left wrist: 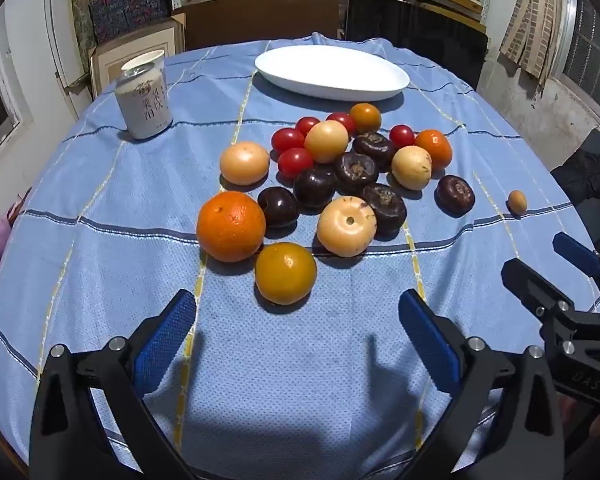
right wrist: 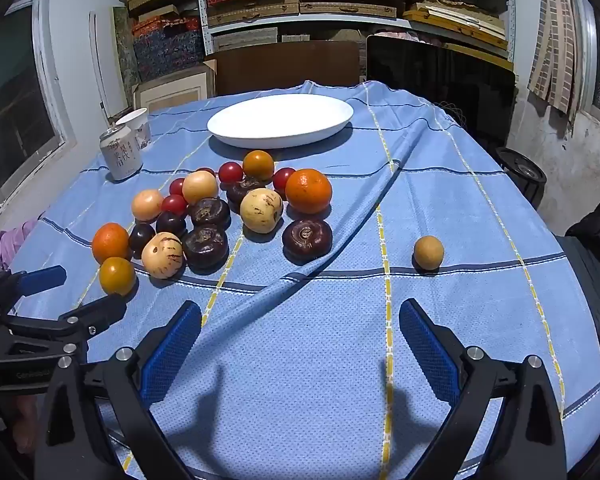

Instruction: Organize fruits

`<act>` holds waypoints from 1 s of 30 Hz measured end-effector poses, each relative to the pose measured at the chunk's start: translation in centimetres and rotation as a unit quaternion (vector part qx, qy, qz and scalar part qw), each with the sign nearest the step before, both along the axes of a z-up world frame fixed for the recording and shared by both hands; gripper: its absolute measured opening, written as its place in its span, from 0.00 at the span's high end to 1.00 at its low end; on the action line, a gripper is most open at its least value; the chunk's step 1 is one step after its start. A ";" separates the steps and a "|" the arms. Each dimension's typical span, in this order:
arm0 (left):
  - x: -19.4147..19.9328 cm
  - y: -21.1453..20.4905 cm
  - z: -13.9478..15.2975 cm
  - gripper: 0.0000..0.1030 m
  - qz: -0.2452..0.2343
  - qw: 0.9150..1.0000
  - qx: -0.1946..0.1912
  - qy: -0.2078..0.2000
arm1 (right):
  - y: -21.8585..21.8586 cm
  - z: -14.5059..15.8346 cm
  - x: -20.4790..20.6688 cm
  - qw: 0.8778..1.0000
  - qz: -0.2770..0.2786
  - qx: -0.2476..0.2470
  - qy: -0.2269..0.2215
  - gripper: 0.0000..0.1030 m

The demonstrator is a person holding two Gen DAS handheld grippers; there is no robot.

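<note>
My left gripper (left wrist: 298, 320) stands wide with nothing between its blue pads, and my right gripper (right wrist: 300, 328) gapes the same over bare blue tablecloth (right wrist: 300, 360). Just ahead of my left jaws lies the heap of fruits (left wrist: 332, 172), oranges, red tomatoes, dark and pale rounds, all on the cloth. One small brown fruit (right wrist: 429, 253) sits apart. Beyond the heap the white dish (left wrist: 332, 74) holds nothing. A can (left wrist: 143, 101) stands off left, a paper cup (right wrist: 137, 119) behind it.
</note>
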State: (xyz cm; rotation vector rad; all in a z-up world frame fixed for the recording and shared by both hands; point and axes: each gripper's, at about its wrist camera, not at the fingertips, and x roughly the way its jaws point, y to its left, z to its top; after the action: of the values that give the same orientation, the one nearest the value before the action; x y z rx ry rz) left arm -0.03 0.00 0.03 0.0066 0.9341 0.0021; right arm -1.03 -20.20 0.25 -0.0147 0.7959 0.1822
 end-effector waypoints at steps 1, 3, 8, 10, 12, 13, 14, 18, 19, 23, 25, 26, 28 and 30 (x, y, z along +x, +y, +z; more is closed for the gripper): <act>-0.1 0.0 0.1 0.04 0.001 1.000 0.001 -0.004 | 0.0 0.0 0.0 1.000 0.000 0.002 -0.001 0.03; -0.2 -0.1 0.2 0.04 0.001 1.000 0.002 -0.012 | 0.0 -0.1 -0.1 1.000 -0.001 0.001 -0.002 0.03; 0.7 0.4 -1.0 0.04 -0.003 1.000 -0.009 0.019 | 0.0 -0.4 0.1 1.000 -0.003 -0.003 0.003 0.03; 0.6 0.3 -0.9 0.04 0.002 1.000 -0.006 0.013 | -0.1 -0.3 0.1 1.000 -0.003 -0.003 0.003 0.03; 0.5 0.5 -0.8 0.04 0.002 1.000 -0.009 0.012 | -0.1 -0.3 0.2 1.000 -0.004 -0.003 0.003 0.03; 0.4 0.5 -0.8 0.04 0.004 1.000 -0.008 0.011 | -0.1 -0.3 0.3 1.000 -0.004 -0.003 0.003 0.03; 0.4 0.5 -0.7 0.04 0.005 1.000 -0.008 0.010 | -0.1 -0.2 0.3 1.000 -0.005 -0.004 0.003 0.03; 0.3 0.7 -0.6 0.04 0.000 1.000 -0.019 0.008 | -0.2 -0.5 0.1 1.000 -0.005 0.000 0.002 0.03; 0.4 0.8 -0.6 0.04 -0.004 0.999 -0.030 0.010 | -0.2 -0.5 0.1 1.000 -0.005 0.001 0.001 0.03; 0.2 0.9 -0.4 0.04 0.005 1.000 -0.024 0.001 | -0.6 -0.6 -0.2 1.000 -0.006 0.011 -0.009 0.03; 0.1 1.0 -0.3 0.04 0.004 1.000 -0.025 -0.001 | -0.5 -0.6 -0.1 1.000 -0.005 0.008 -0.010 0.03; 0.1 1.1 -0.3 0.04 0.003 0.999 -0.034 0.002 | -0.4 -0.5 -0.1 1.000 -0.005 0.007 -0.010 0.03; 0.2 1.4 -0.5 0.04 0.007 0.999 -0.044 0.008 | -0.4 -0.6 -0.1 1.000 -0.006 0.009 -0.008 0.03; 0.3 1.6 -0.7 0.04 0.012 0.999 -0.042 0.013 | -0.5 -0.6 0.0 1.000 -0.008 0.012 -0.004 0.03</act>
State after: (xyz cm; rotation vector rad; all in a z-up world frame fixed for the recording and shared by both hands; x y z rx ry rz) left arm 0.30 1.55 -0.68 -0.0821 0.9586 -0.0152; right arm -0.99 -20.67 -0.34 0.0130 0.7849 0.1753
